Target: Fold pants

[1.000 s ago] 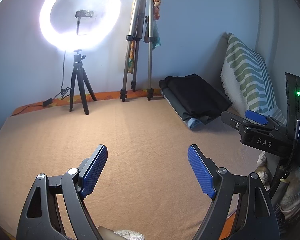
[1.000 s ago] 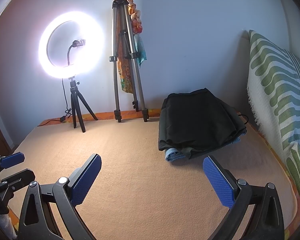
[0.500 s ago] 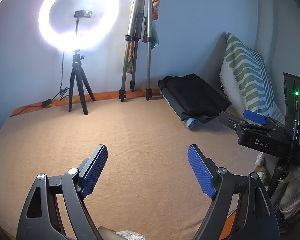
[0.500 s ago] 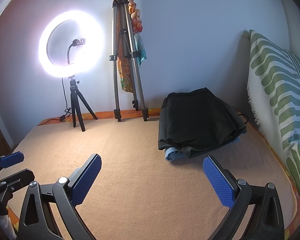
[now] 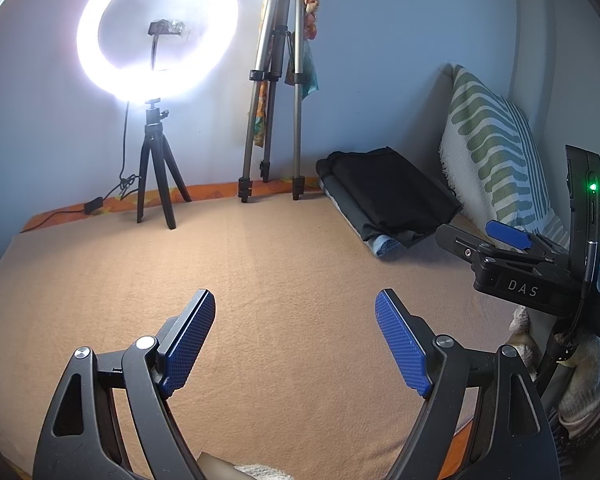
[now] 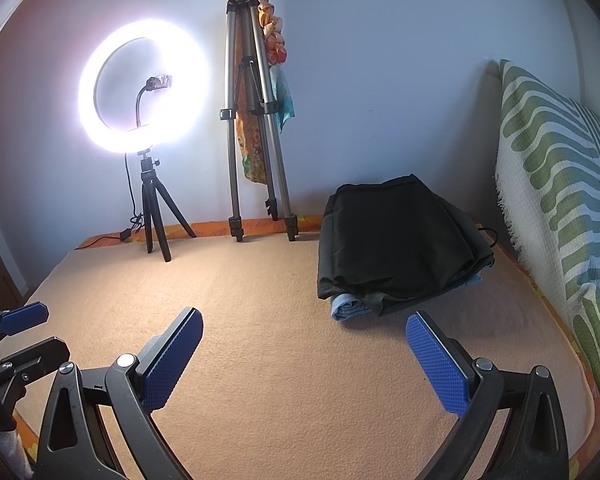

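Left hand-held gripper (image 5: 296,336) released, jaws wide over bare tan bed cover (image 5: 284,264). At 11 o'clock, lit ring light (image 5: 156,36) on small tripod; at 12, tall tripod (image 5: 276,92). Folded black pants (image 6: 396,240) at 1 o'clock, atop a stack beside the striped pillow (image 6: 560,208). Right hand-held gripper (image 6: 304,352) released, empty.

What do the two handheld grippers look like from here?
Both the left gripper and the right gripper have black frames, silver pivot pins and blue textured fingers. The right one's body reads "DAS", with a green light and a black cable.
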{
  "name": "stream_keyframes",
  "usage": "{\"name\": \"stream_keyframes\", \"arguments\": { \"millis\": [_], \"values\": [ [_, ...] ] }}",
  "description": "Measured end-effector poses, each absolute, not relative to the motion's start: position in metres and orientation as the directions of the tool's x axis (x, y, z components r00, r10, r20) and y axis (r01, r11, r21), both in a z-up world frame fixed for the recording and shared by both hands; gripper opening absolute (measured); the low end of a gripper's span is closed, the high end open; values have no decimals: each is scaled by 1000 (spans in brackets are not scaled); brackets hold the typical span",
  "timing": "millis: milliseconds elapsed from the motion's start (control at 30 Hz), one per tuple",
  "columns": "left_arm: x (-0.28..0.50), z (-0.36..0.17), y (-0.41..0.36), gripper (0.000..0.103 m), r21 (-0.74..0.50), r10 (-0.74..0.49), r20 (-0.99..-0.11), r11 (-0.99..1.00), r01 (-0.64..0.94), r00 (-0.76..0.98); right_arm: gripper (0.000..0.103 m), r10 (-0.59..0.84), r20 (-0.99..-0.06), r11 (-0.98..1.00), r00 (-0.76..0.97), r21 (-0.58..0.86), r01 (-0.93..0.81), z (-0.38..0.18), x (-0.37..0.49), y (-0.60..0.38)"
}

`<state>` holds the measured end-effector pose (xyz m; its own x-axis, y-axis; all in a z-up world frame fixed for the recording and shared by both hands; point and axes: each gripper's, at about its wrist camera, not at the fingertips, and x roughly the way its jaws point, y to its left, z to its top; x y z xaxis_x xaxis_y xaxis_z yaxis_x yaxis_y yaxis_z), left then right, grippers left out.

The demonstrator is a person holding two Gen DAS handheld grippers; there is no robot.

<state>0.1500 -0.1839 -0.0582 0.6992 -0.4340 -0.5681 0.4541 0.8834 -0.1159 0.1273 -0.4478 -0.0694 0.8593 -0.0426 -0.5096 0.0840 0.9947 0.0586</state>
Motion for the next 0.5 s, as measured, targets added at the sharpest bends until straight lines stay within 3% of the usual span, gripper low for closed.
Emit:
{"name": "stream_keyframes", "arguments": {
  "millis": [500],
  "values": [
    [146,-58,-185,83,-98,-433,-546,883,459,717,103,-38,-515,996,856,51,75,-72,129,-446]
  ]
}}
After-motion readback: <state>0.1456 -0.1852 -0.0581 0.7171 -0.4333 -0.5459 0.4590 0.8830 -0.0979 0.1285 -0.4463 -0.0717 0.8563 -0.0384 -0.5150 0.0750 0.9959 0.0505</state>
